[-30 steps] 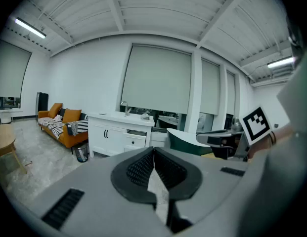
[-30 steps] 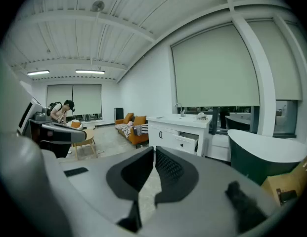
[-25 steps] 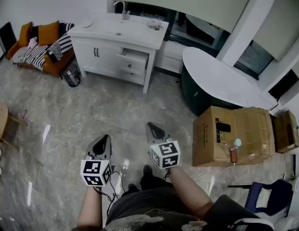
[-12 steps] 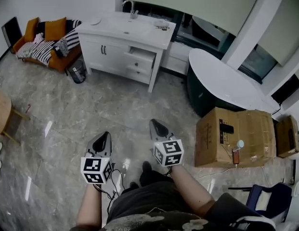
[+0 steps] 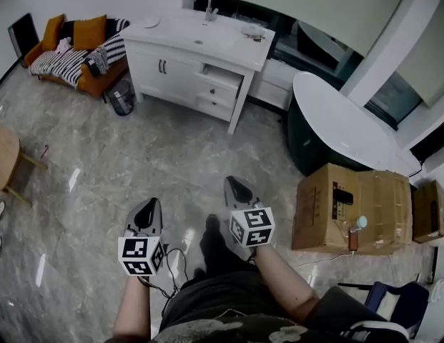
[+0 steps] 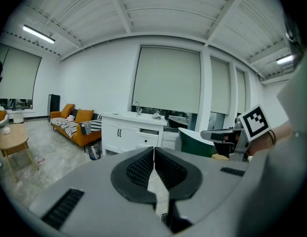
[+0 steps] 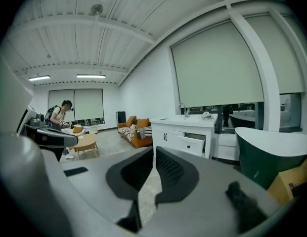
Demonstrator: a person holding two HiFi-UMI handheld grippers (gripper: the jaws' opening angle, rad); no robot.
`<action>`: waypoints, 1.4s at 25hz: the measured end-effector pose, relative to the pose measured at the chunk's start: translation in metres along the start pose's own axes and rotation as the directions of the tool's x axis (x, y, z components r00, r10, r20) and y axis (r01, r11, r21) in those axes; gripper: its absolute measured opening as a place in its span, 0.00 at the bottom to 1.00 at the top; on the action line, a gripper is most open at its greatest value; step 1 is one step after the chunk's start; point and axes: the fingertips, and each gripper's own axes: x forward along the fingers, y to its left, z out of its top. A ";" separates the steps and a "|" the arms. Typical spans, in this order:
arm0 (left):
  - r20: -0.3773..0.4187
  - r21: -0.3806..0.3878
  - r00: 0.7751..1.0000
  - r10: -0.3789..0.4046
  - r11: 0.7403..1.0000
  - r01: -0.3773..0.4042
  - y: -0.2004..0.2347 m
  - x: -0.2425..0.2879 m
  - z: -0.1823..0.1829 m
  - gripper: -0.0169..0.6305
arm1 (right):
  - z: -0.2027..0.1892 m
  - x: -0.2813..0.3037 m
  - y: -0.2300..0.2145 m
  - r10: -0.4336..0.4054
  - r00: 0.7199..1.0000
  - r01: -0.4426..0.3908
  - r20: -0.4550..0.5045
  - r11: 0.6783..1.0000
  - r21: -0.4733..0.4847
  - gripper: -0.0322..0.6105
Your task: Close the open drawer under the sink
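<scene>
The white sink cabinet (image 5: 180, 66) stands against the far wall, with a tap (image 5: 207, 7) on its top. Its upper right drawer (image 5: 220, 78) is pulled out and open. The same open drawer shows in the right gripper view (image 7: 195, 142) and, small, in the left gripper view (image 6: 149, 132). My left gripper (image 5: 149, 205) and right gripper (image 5: 232, 184) are held side by side above the marble floor, well short of the cabinet. Both point toward it, and both are shut with nothing between their jaws (image 6: 153, 150) (image 7: 154, 150).
An orange sofa (image 5: 68, 52) and a dark bin (image 5: 122, 100) sit left of the cabinet. A dark green tub with a white top (image 5: 336, 123) stands on its right, and cardboard boxes (image 5: 354, 206) lie nearer me. A round wooden table (image 5: 3, 159) is at far left. A person (image 7: 61, 114) stands far off.
The cabinet and its open drawer have slid lower and to the right in the head view as I come closer. Both grippers stay shut and moved forward with me.
</scene>
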 end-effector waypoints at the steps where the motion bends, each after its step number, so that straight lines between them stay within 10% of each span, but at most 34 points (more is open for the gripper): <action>1: -0.004 -0.005 1.000 0.006 1.000 -0.006 0.003 0.004 -0.001 0.05 | -0.001 0.005 -0.001 0.003 1.000 -0.003 -0.005 1.000 0.003 0.10; 35: -0.054 0.047 0.997 0.049 0.998 -0.047 0.046 0.285 0.104 0.05 | 0.047 0.258 -0.193 0.029 0.999 -0.024 -0.037 0.989 0.144 0.10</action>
